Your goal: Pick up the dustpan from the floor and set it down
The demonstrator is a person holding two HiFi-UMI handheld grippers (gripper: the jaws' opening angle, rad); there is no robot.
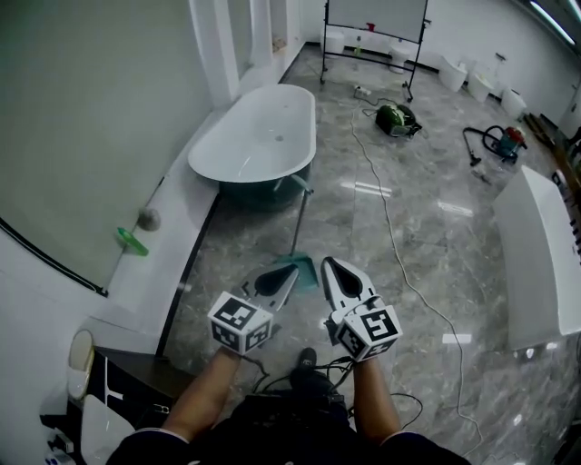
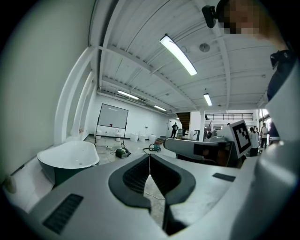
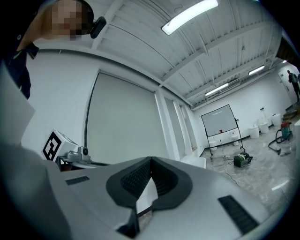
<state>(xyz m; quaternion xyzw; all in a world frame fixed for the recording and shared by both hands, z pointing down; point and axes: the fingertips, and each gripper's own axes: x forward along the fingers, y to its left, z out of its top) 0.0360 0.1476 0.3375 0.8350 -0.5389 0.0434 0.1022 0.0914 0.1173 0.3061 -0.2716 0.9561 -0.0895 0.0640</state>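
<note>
The teal dustpan [image 1: 305, 269] rests on the grey floor, its long handle [image 1: 300, 218] rising towards the bathtub. Both grippers hover over it in the head view and cover part of the pan. My left gripper [image 1: 291, 272] is shut, its fingertips meeting with nothing between them [image 2: 149, 157]. My right gripper [image 1: 327, 263] is beside it, also shut and empty [image 3: 150, 160]. Neither gripper view shows the dustpan. Both grippers point roughly level across the room.
A white bathtub [image 1: 259, 136] stands ahead on the left by a raised ledge [image 1: 159, 263]. A cable [image 1: 390, 227] runs across the floor to a green vacuum [image 1: 396, 118]. A whiteboard on wheels [image 1: 374, 23] stands at the back, a white counter [image 1: 536, 259] on the right.
</note>
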